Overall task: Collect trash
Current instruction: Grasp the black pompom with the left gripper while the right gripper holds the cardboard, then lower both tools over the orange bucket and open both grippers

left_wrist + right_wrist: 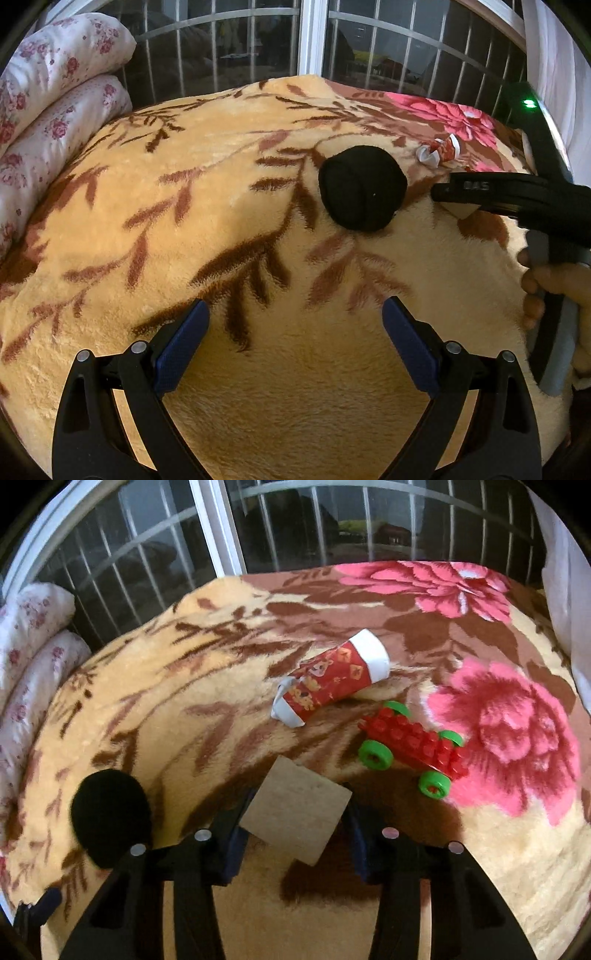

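Two handheld grippers worked over a bed covered by a floral blanket (258,229), one closed on a scrap of cardboard.

The right gripper (295,834) had its fingers (231,843) clamped on a tan cardboard piece (295,808). Beyond those fingers lay a crumpled red paper cup (332,681), and to the right a red toy car (413,744). The left gripper (295,339) stood wide open and empty; ahead of it lay a black round cloth (360,190).
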`<state>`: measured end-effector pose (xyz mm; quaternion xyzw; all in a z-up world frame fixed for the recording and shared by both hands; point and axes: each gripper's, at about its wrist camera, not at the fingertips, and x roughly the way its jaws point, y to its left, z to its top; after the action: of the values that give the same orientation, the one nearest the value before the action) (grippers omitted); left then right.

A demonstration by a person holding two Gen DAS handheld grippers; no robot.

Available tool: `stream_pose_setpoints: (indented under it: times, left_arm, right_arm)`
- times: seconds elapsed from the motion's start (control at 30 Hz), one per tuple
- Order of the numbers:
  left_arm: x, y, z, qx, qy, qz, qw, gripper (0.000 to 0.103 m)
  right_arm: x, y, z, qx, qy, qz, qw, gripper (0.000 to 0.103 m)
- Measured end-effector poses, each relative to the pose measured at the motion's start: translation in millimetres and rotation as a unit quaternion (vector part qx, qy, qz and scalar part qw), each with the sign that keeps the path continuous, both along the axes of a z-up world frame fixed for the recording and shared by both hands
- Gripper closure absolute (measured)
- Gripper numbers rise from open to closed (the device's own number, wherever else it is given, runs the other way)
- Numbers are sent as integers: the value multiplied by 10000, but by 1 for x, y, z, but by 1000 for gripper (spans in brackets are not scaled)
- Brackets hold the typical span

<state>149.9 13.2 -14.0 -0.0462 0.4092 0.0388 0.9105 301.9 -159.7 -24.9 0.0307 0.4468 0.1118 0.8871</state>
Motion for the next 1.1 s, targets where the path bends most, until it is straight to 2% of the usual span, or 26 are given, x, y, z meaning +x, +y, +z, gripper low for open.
stream_pose_setpoints:
  times: [0.13,0.3,0.4,0.6,0.77,0.8,0.83,0.87,0.97,1.1]
  left_arm:
    - [3,1,-1,-13,63,-18,10000,11]
    - [8,-5,4,131,152,-141,9997,11]
    - [18,-14,15,64,80,-296,9995,11]
    - [61,-39,27,29,-11,-544,9985,11]
    - [103,-49,19,91,110,-353,9993,11]
    - [108,-47,14,20,175,-293,9994,20]
    - [115,-44,8,-54,282,-205,9994,40]
    - [120,-40,1,-138,410,-140,9990,41]
    - [116,-32,4,-318,253,-53,9992,46]
    - [107,-36,8,-122,194,23,9997,47]
  right_arm:
    - [-28,-11,16,352,-125,200,9991,58]
    - [-96,-25,41,615,-487,708,9944,58]
    - [-140,-40,49,679,-673,872,9916,58]
    - [-195,-73,51,751,-792,774,9910,58]
    - [-216,-91,45,790,-717,670,9920,57]
    - [-218,-93,44,804,-698,666,9921,57]
    - [-221,-94,42,824,-682,678,9920,58]
    - [-224,-94,40,835,-680,697,9917,58]
    - [-231,-95,35,892,-658,690,9914,58]
    - [-238,-94,32,977,-606,689,9910,58]
